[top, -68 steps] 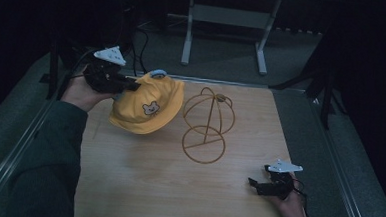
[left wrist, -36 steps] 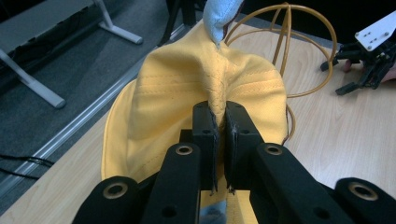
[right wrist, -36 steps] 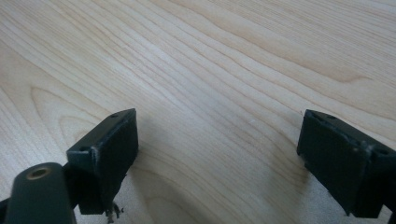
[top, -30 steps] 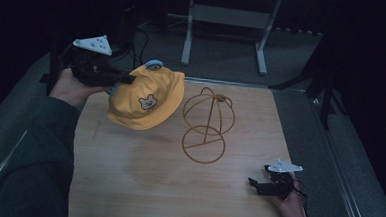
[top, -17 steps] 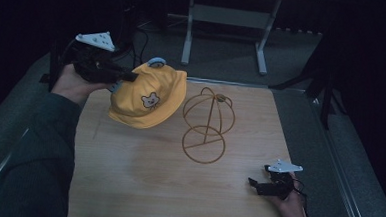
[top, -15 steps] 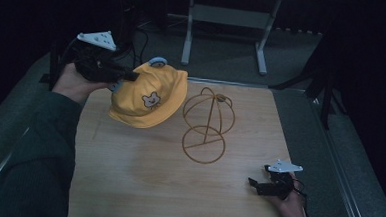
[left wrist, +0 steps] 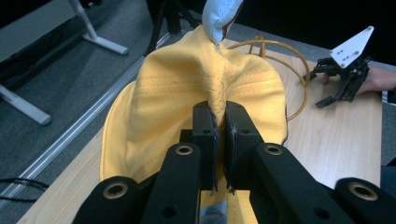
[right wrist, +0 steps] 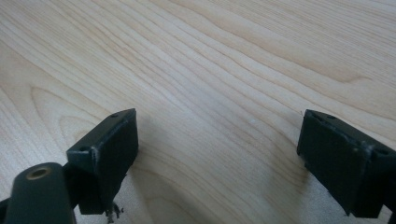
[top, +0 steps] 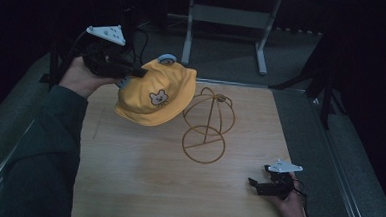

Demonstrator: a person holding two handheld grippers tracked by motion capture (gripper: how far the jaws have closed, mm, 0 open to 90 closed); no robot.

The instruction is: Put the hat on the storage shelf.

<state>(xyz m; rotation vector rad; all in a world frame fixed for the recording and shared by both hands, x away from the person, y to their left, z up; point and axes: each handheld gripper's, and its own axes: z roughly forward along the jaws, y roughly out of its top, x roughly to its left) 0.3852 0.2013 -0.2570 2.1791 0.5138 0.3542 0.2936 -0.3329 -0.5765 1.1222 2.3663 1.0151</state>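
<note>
Above the far left of the surface [top: 142, 186], the left gripper [top: 133, 73] holds the hat [top: 156, 94] clear of the wood, its fingers [left wrist: 205, 135] pressed tight on a pinched fold of the yellow fabric. Over the last couple of seconds the hat has come up and drifted toward the stand [top: 208, 122]: earlier it hung lower and farther left, and now its crown edge hangs just beside the wire dome, perhaps grazing it. I judge that the hat is being carried to sit over the stand, and that the lift is nearly high enough, with a short shift to the right left to make. The right gripper [top: 269, 185] has not stirred; it rests low at the near right corner, well apart from both.

From the high view comes the layout: the bear patch facing the camera, the blue ear at the hat's far edge, the stand's ring base flat on the wood. From the left gripper view comes what that view hides, namely the grip itself, the fabric bunched into a ridge between the pads, the blue ear [left wrist: 219, 18] standing up beyond it, and the right gripper far off. From the right gripper view come its own fingers [right wrist: 109, 154], spread wide over bare wood with nothing between them.
</note>
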